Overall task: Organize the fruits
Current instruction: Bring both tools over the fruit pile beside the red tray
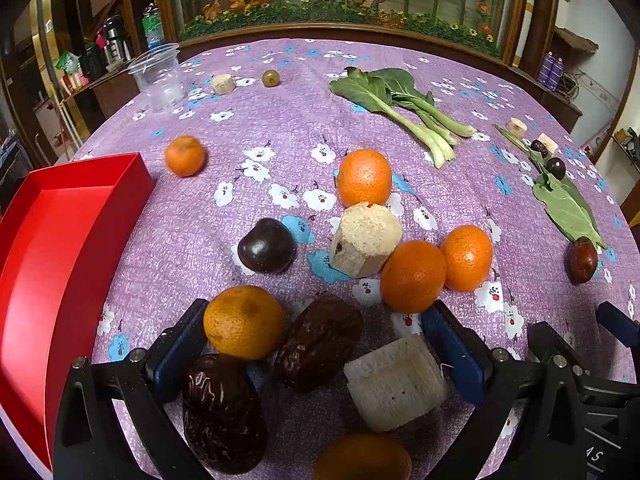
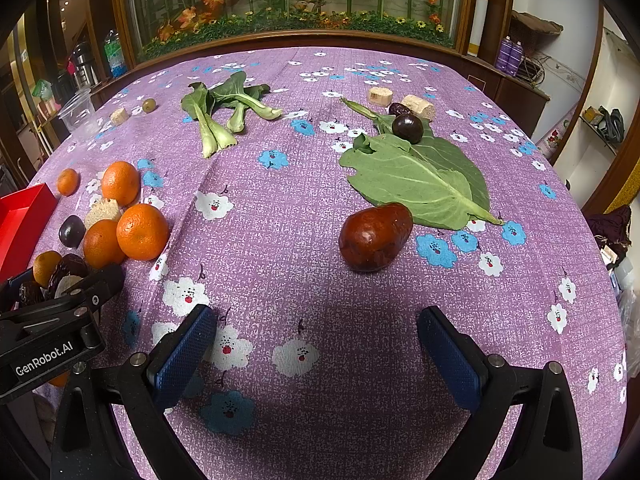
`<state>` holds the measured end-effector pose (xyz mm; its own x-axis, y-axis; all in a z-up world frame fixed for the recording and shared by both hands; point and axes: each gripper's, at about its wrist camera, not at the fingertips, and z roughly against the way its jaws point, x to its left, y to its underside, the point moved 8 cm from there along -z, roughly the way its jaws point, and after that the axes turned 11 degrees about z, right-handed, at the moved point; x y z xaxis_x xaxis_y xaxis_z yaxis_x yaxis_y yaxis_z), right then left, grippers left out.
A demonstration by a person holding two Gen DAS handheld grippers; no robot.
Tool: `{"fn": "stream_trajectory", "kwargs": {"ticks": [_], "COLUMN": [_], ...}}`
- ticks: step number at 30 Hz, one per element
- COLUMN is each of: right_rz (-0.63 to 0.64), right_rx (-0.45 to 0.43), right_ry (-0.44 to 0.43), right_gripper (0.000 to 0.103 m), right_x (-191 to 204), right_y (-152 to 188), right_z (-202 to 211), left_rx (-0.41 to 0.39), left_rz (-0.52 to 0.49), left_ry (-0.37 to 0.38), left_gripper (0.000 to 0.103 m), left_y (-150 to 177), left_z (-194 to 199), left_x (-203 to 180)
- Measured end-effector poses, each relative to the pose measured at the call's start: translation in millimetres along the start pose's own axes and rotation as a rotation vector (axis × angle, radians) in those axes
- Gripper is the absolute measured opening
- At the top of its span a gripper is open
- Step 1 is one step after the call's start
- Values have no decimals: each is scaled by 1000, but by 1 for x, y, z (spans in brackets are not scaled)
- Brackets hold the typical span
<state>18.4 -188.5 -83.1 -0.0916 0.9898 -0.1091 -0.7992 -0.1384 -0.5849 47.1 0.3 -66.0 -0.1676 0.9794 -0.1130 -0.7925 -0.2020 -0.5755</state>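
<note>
The left gripper (image 1: 316, 344) has its jaws spread wide and empty around a tangerine (image 1: 244, 322) and wrinkled date (image 1: 320, 342), nearer it than the right gripper (image 2: 316, 344), whose jaws also gape empty. The red box (image 1: 60, 240) lies to their left on the purple flowered counter (image 2: 304, 208) before a planted glass partition.
</note>
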Motion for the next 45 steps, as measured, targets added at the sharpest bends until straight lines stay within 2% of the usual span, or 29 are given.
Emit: {"fn": "stream_trajectory", "kwargs": {"ticks": [6,8,10,12,14,19,23,27,33,36,42,45], "right_rz": [-27,-20,-20,-40,-78,-92,-110,-128,-91,-81,-126,-153], "right_rx": [39,45,50,52,24,-78,-134,-180,-288,-314,-274,-226], "right_ry": [7,2,-1,-13,-51,-55,-59,-46,-11,-11,29,64], "right_gripper": [103,103,103,102,102,102,102,102,102,102,102,102], "right_x": [1,0,0,2,3,11,18,23,36,36,-5,-32], "right_y": [6,4,5,8,11,13,19,25,25,25,39,52], "right_z": [4,2,2,7,17,55,79,97,130,138,134,127], "left_rx": [92,119,117,94,43,-94,-148,-162,-147,-131,-94,-67], "left_rz": [-104,-111,-82,-70,-67,-83,-80,-84,-65,-35,55,65], "left_ry": [56,69,121,152,154,173,204,228,243,249,257,255], "left_gripper": [103,101,87,81,81,81,80,75,75,75,75,75], "left_y": [7,11,13,15,14,10,9,11,18,19,13,14], "left_z": [6,10,22,37,56,106,133,146,147,143,127,115], "left_x": [1,3,7,11,18,33,42,45,53,62,90,93]}}
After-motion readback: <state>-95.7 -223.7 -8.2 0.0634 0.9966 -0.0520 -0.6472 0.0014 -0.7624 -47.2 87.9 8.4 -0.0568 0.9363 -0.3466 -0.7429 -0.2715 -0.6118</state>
